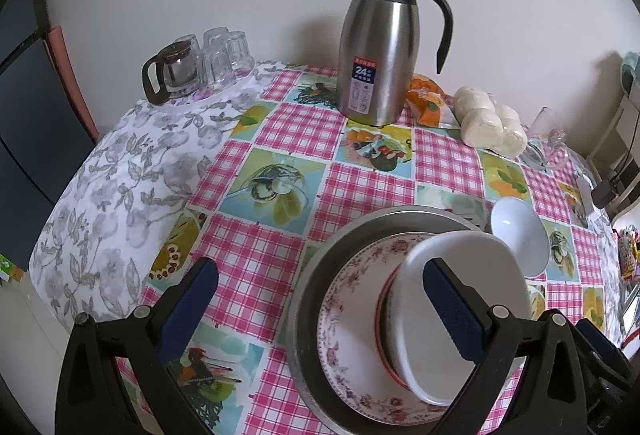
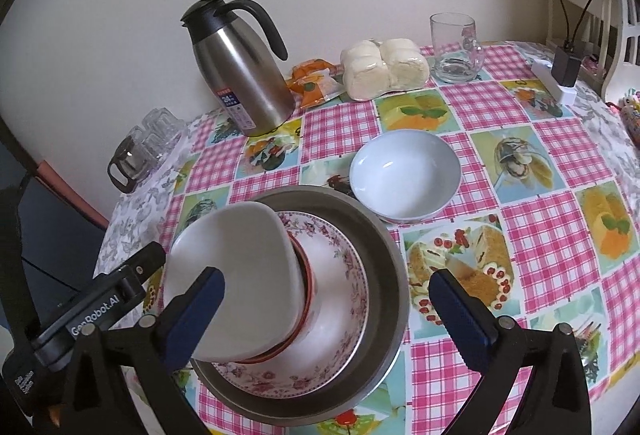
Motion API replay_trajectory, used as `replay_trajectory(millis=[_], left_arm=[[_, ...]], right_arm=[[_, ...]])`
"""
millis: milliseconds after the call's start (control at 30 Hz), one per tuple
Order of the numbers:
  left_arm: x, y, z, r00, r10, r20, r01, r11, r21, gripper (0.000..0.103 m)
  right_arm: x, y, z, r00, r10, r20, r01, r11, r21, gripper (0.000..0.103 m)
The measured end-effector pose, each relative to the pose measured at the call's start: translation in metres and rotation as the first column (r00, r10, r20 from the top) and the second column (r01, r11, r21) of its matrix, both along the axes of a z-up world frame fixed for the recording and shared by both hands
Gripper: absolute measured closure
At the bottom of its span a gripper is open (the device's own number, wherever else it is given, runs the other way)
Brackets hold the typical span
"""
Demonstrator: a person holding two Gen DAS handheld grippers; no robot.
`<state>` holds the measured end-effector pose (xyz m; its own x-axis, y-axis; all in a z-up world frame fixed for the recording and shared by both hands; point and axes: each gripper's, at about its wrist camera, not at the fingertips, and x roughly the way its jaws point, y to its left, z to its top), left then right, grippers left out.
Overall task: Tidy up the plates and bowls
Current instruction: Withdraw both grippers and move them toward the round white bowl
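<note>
A steel basin (image 1: 304, 299) (image 2: 394, 275) holds a floral-rimmed plate (image 1: 344, 315) (image 2: 344, 275). On the plate stands a red-rimmed bowl (image 1: 382, 319) (image 2: 308, 283) with a white squarish dish (image 1: 472, 259) (image 2: 240, 247) resting tilted in it. A round white bowl (image 1: 520, 235) (image 2: 404, 175) sits on the tablecloth beside the basin. My left gripper (image 1: 320, 267) is open, its right finger in front of the dish. My right gripper (image 2: 327, 275) is open too, its left finger in front of the dish. Neither grips anything.
A steel thermos jug (image 1: 376, 47) (image 2: 240, 75) stands at the back by the wall. Beside it lie an orange packet (image 2: 316, 79) and wrapped buns (image 1: 492, 123) (image 2: 384, 67). A glass mug (image 2: 456, 47) stands far right, a glass teapot with tumblers (image 1: 192, 67) far left.
</note>
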<state>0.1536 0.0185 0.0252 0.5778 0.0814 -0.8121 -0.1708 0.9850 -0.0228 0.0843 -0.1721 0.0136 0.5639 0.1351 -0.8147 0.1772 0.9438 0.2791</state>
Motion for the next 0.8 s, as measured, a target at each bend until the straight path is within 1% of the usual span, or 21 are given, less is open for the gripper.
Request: replay_trajectory(millis=[167, 367, 500, 633, 800], left_arm=[[-0.004, -0.017, 0.009, 0.999, -0.041, 0.034, 0.041, 0.999, -0.011, 0.001], [-0.008, -0.043, 0.015, 0.994, -0.088, 0.071, 0.088, 0.996, -0.008, 0.001], [-0.012, -0.063, 0.02, 0.987, -0.116, 0.108, 0.115, 0.993, 0.018, 0.001], [-0.013, -0.083, 0.024, 0.977, -0.161, 0.137, 0.16, 0.987, 0.012, 0.001], [0.002, -0.107, 0.022, 0.967, -0.217, 0.135, 0.22, 0.975, -0.012, 0.001]], right_arm=[[-0.005, -0.015, 0.006, 1.0, -0.019, 0.012, 0.019, 1.0, 0.002, 0.0], [-0.013, -0.044, 0.014, 0.997, -0.069, 0.025, 0.07, 0.997, -0.024, 0.0], [-0.021, -0.068, 0.018, 0.994, -0.102, 0.048, 0.103, 0.995, -0.018, 0.0], [-0.027, -0.089, 0.016, 0.988, -0.141, 0.056, 0.143, 0.989, -0.03, 0.0], [-0.028, -0.122, 0.002, 0.977, -0.211, 0.034, 0.211, 0.977, -0.008, 0.0]])
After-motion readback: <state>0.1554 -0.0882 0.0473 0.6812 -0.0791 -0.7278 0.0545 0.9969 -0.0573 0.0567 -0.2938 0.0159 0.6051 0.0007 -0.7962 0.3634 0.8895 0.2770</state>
